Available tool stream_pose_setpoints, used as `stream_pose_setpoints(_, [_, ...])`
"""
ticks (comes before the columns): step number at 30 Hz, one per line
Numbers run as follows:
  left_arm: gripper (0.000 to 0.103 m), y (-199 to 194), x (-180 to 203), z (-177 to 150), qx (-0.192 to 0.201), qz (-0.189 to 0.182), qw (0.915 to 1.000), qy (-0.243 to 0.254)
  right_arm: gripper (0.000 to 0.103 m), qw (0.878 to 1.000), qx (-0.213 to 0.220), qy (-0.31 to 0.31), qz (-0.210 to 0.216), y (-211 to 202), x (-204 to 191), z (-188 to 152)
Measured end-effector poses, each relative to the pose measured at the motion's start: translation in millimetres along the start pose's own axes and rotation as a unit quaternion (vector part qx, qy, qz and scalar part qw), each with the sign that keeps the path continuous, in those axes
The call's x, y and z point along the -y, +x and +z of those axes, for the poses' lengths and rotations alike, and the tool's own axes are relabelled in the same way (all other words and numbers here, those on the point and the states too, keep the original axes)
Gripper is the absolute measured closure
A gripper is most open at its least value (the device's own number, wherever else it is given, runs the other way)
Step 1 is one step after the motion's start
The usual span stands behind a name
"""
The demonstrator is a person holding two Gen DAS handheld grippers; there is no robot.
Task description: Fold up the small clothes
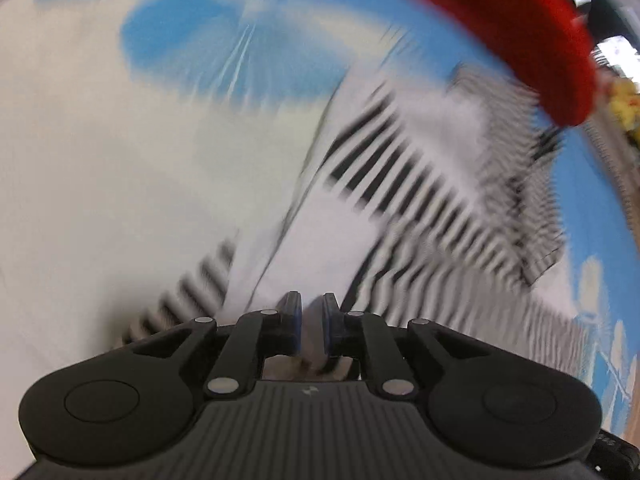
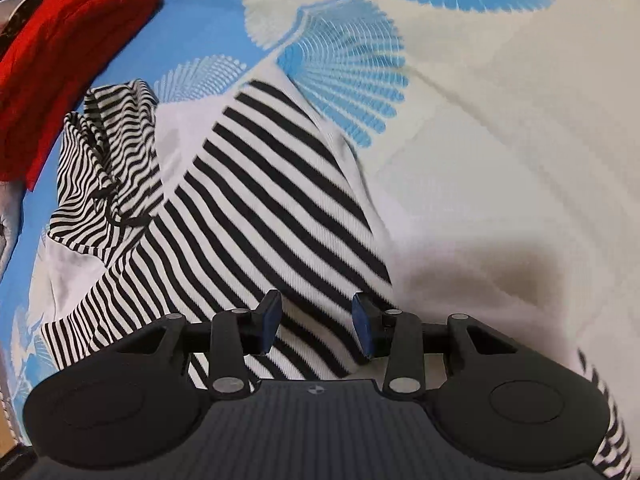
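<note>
A black-and-white striped garment [image 2: 260, 184] lies crumpled on a blue-and-cream patterned sheet [image 2: 500, 120], with a bunched sleeve or hood at its left. My right gripper [image 2: 318, 320] hovers just over the garment's near part, jaws open, with striped cloth lying flat beneath the gap. The left wrist view is heavily blurred. There the same striped garment [image 1: 400, 184] stretches away from my left gripper [image 1: 311, 312], whose blue pads stand almost together with a pale fold of that cloth pinched between them.
A red piece of cloth [image 2: 60, 60] lies at the sheet's far left edge; it shows as a red piece of cloth [image 1: 520, 32] at the upper right of the left wrist view. Something yellow [image 1: 624, 104] sits beyond the sheet [image 1: 100, 160]. Cream sheet spreads to the right of the garment.
</note>
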State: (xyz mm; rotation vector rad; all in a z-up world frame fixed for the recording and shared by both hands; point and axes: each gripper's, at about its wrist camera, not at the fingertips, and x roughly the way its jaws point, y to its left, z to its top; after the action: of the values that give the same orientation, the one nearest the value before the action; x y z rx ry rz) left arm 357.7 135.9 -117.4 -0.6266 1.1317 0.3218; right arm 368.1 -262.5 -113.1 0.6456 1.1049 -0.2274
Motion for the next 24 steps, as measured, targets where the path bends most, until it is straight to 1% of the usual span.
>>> stream_pose_setpoints(1, [0.094,-1.2,1.0,-0.2,0.009,0.002,0.9999,0.006,0.062,1.000,-0.001,0.000,0.000,0.5,0.3,-0.1])
stream_pose_setpoints(2, [0.092,-6.9,7.5,0.2,0.024,0.012,0.9993,0.027,0.062,1.000,-0.002,0.004,0.000,0.5,1.0,0.0])
stream_pose_setpoints(3, [0.086,-13.1,13.0,0.7,0.041,0.015,0.9981,0.043,0.062,1.000,0.000,0.011,0.004,-0.8,2.0,0.1])
stream_pose_setpoints(4, [0.082,-19.3,17.0,0.5,0.059,0.010,0.9967,0.053,0.062,1.000,0.003,0.013,0.012,-3.0,1.8,0.7])
stream_pose_setpoints(5, [0.075,-23.9,19.3,1.1,0.077,0.010,0.9950,0.063,0.062,1.000,0.006,0.009,0.019,-4.8,0.3,1.3])
stream_pose_setpoints(6, [0.072,-24.4,20.0,2.1,0.086,0.017,0.9938,0.068,0.061,1.000,0.008,-0.001,0.026,-6.1,-2.9,1.8])
stream_pose_setpoints(7, [0.072,-20.2,20.0,3.8,0.083,0.026,0.9940,0.066,0.061,0.999,0.010,-0.007,0.030,-6.9,-4.6,1.7])
stream_pose_setpoints(9, [0.072,-2.9,7.6,6.5,0.041,0.035,0.9981,0.031,0.058,0.999,0.004,-0.011,0.031,-4.6,-5.8,0.9])
stream_pose_setpoints(10, [0.072,3.3,0.2,6.8,0.027,0.037,0.9989,0.011,0.058,1.000,-0.005,-0.007,0.030,-0.8,-4.9,0.6])
stream_pose_setpoints(11, [0.071,3.9,-1.1,8.2,0.030,0.034,0.9989,0.007,0.058,0.999,-0.018,0.003,0.029,4.5,-1.4,0.2])
stream_pose_setpoints(12, [0.071,0.9,2.2,9.0,0.037,0.038,0.9984,0.017,0.058,0.999,-0.026,0.012,0.026,7.4,1.9,-0.7])
stream_pose_setpoints(14, [0.071,-9.8,14.0,10.4,0.067,0.033,0.9964,0.040,0.058,0.999,-0.025,0.017,0.021,6.2,3.4,-1.2])
stream_pose_setpoints(16, [0.070,-18.3,24.1,10.0,0.087,0.023,0.9941,0.060,0.058,1.000,-0.004,-0.002,0.023,-4.5,-3.3,0.7])
stream_pose_setpoints(17, [0.068,-21.6,30.3,9.6,0.093,0.019,0.9928,0.073,0.058,0.999,0.011,-0.016,0.028,-11.1,-7.8,2.1])
stream_pose_setpoints(19, [0.066,-23.5,37.6,7.1,0.096,0.019,0.9914,0.087,0.058,0.998,0.042,-0.049,0.027,-23.5,-16.9,4.0])
stream_pose_setpoints(21, [0.062,-22.1,45.8,4.4,0.096,0.021,0.9903,0.098,0.058,0.993,0.071,-0.088,0.019,-34.2,-24.5,5.5])
stream_pose_setpoints(24, [0.061,-26.3,55.1,-3.1,0.105,0.025,0.9869,0.120,0.057,0.984,0.106,-0.143,0.004,-49.0,-31.5,5.3])
